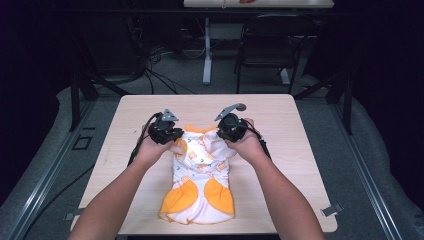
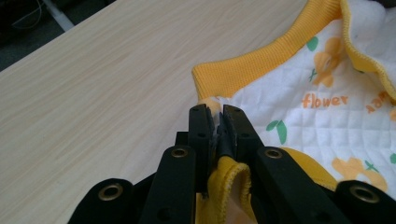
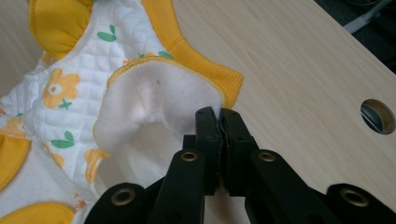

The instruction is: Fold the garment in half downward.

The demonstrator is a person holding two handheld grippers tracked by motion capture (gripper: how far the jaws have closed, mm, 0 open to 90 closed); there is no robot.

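A small quilted garment (image 1: 200, 180) is seen in the lower middle of the high view, lying on a light wooden table (image 1: 280, 115) with its lower part flat near the bottom edge of the table and its upper part lifted. The cloth is white and printed with orange flowers, green leaves and the word "flower". Its neck band is made of yellow ribbed knit, and two rounded orange patches are seen low on the front. The inside is a plain white fleece, which is shown in the right gripper view.

The left gripper (image 1: 167, 131) is seen at the upper left corner of the garment. Its jaws are closed tight on the edge of the cloth beside the yellow band, with a yellow seam folded between them. The right gripper (image 1: 229, 131) is seen at the upper right corner, and its jaws are pressed together on the white and yellow edge there.
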